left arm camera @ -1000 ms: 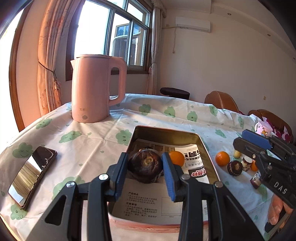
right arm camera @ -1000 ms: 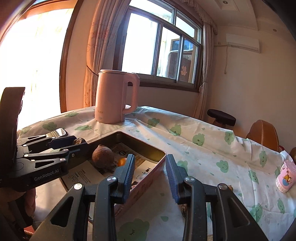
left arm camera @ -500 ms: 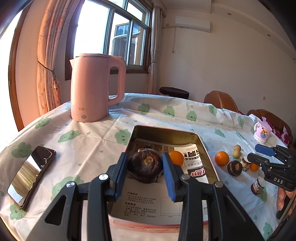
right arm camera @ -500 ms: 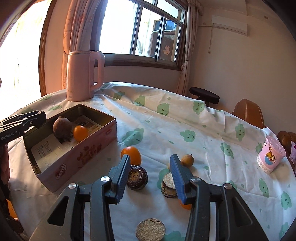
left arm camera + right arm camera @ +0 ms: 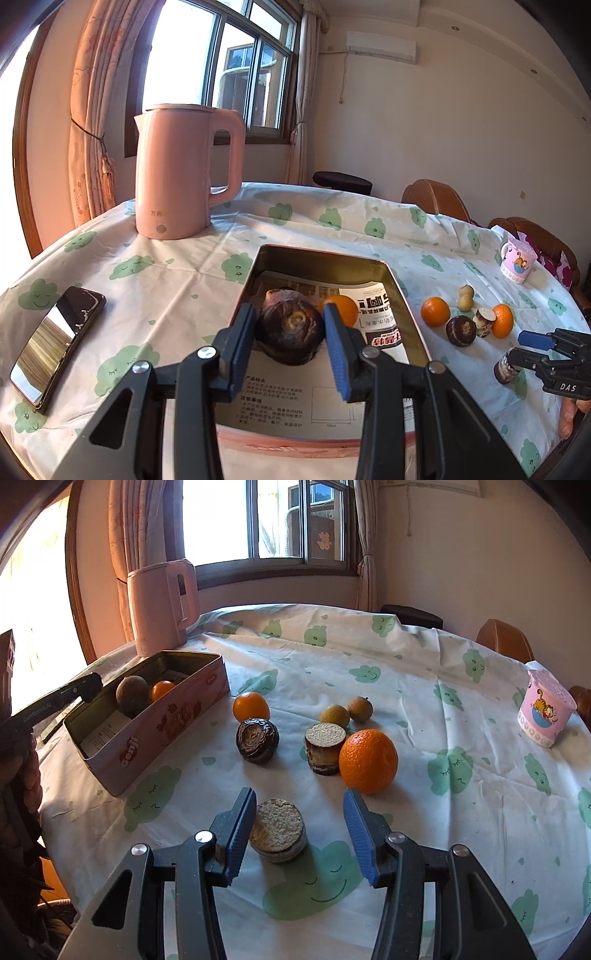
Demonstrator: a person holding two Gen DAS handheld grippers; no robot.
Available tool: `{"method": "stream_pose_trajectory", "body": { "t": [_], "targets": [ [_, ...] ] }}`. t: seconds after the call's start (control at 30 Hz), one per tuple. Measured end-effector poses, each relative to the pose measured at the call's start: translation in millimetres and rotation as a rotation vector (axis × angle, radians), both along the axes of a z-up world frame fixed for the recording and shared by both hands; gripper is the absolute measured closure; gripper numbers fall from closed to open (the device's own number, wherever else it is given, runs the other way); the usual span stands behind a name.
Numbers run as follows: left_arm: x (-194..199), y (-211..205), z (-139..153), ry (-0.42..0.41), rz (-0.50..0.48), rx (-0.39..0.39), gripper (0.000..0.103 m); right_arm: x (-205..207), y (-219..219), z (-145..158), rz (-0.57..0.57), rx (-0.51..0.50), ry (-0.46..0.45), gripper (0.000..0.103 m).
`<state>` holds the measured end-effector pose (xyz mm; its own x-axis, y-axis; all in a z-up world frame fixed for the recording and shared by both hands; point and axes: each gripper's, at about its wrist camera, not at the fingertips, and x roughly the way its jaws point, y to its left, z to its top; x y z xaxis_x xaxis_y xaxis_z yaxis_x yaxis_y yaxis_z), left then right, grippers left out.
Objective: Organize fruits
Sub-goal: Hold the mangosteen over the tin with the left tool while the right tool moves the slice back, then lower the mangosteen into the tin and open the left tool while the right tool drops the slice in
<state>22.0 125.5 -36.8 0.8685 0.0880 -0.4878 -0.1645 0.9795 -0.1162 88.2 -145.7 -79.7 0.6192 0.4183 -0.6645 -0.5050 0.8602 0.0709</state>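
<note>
The right tongs (image 5: 299,834) stand open astride the cut root piece (image 5: 277,830), low centre; they should centre, then squeeze its sides. The left tongs (image 5: 290,339) grip the dark round root (image 5: 290,329) above the tin (image 5: 406,306).

Pink kettle (image 5: 181,170) is standing on the cloud-print tablecloth (image 5: 332,229) by the window. Phone (image 5: 55,343) is lying flat near the left edge. Pink cartoon cup (image 5: 546,709) is sitting far right

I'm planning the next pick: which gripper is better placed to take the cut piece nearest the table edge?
Right gripper: its open jaws already straddle the cut piece. The left gripper sits over the tin.
</note>
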Motion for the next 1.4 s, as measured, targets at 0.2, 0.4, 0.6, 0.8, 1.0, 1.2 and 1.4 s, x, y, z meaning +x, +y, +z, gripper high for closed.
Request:
{"method": "stream_pose_trajectory", "body": {
  "t": [0.2,0.4,0.6,0.8,1.0,1.2,1.4],
  "targets": [
    [-1,2,-1,0.003,0.002,0.000,0.064,-9,10,-5,0.034,-0.015,0.002,0.052],
    [0,2,-4,0.015,-0.004,0.006,0.064,-3,14,-13,0.013,-0.048,0.016,0.068],
    [4,4,-5,0.041,-0.006,0.019,0.064,-9,39,22,0.049,-0.002,-0.077,0.068],
    [7,6,-5,0.060,-0.008,0.038,0.064,-20,90,58,0.159,0.033,-0.172,0.068],
    [9,8,-6,0.078,-0.014,0.051,0.064,-20,138,62,0.252,0.039,-0.202,0.068],
    [14,10,-9,0.098,-0.025,0.056,0.064,-12,163,48,0.276,0.019,-0.171,0.068],
    [17,12,-13,0.126,-0.036,0.047,0.064,-3,171,36,0.276,0.004,-0.132,0.068]
  ]
}}
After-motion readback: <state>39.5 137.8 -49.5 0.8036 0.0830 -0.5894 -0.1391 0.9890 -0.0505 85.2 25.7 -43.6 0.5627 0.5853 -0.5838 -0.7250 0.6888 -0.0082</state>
